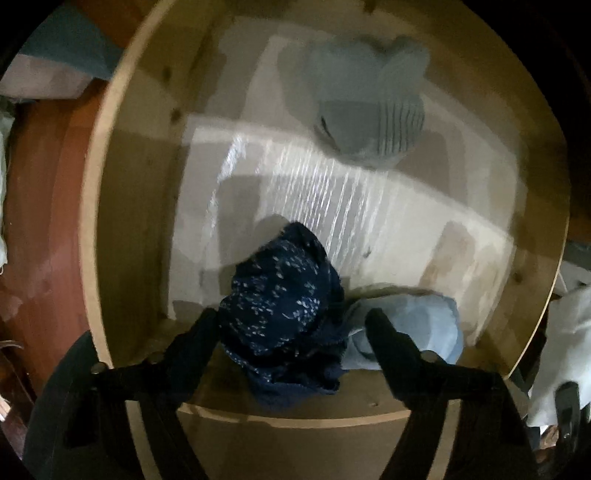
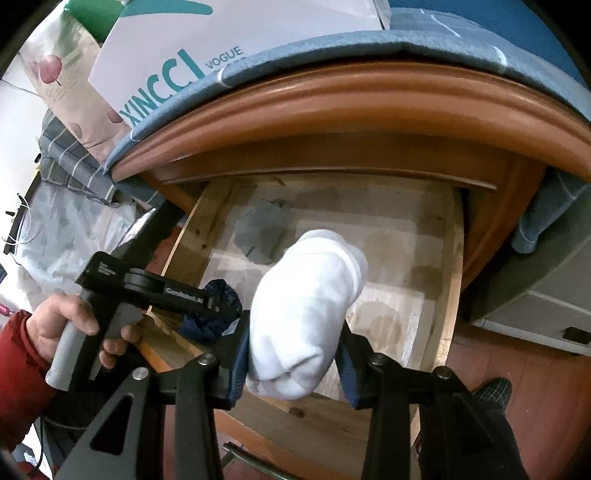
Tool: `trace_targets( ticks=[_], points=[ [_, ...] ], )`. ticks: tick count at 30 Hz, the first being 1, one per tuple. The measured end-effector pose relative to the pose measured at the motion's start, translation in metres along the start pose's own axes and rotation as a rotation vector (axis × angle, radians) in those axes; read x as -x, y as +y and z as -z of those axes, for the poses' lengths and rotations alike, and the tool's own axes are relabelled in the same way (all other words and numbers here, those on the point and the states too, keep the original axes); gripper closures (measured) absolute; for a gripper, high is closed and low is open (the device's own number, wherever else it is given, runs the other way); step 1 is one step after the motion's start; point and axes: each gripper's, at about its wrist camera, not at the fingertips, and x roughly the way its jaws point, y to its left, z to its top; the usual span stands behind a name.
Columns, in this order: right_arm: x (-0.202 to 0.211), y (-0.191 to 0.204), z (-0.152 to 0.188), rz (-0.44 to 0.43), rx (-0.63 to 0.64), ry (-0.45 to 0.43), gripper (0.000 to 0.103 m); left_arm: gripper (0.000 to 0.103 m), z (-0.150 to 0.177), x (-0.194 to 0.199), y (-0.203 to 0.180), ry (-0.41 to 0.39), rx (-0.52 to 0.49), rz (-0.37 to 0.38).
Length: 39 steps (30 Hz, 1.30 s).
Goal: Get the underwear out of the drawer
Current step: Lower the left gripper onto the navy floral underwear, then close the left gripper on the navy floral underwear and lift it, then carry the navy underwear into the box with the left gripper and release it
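While the wooden drawer (image 2: 448, 258) stands pulled out from under the reddish-brown cabinet top (image 2: 332, 110), the right tongs (image 2: 293, 354) grip a white bundle of cloth (image 2: 306, 302) between their two fingers, lifted above the drawer's front part. Over the drawer's front left corner the left tongs (image 1: 295, 325) are spread fairly wide, with a dark blue speckled piece of underwear (image 1: 284, 295) bunched between their fingers; whether the fingers actually press on it I cannot tell. Just beside it, to the right and partly behind one finger, lies a light blue garment (image 1: 421, 328) on the drawer floor. Farther back rests a grey ribbed bundle (image 1: 369, 125), well apart from the other two, on pale lining paper (image 1: 406, 221). From the right camera, a bare hand (image 2: 70, 328) in a red sleeve holds the left tool's grey handle. On the cabinet top lies a blue cloth (image 2: 443, 33) with a white bag (image 2: 221, 40) printed in teal letters.
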Motion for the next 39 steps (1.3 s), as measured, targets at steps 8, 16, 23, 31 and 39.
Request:
trace_targets(
  ticks=[8,16,23,31,39],
  points=[
    [0.006,-0.002,-0.001,-0.008,-0.008,-0.017,0.062,0.054,-0.004,-0.015,0.002,0.075,0.043,0.001],
    [0.008,-0.005,0.001,-0.007,-0.018,-0.023,0.062,0.075,0.007,-0.002,0.004,-0.010,0.033,0.040],
    [0.008,-0.008,0.002,0.018,-0.027,-0.023,0.062,0.075,0.035,0.044,0.003,-0.145,-0.012,0.092],
    [0.004,-0.010,0.002,0.031,-0.044,-0.014,0.062,0.075,0.080,0.126,0.009,-0.337,-0.161,0.095],
    [0.004,-0.012,0.001,0.042,-0.059,-0.014,0.062,0.075,0.138,0.213,-0.020,-0.585,-0.337,0.051]
  ],
)
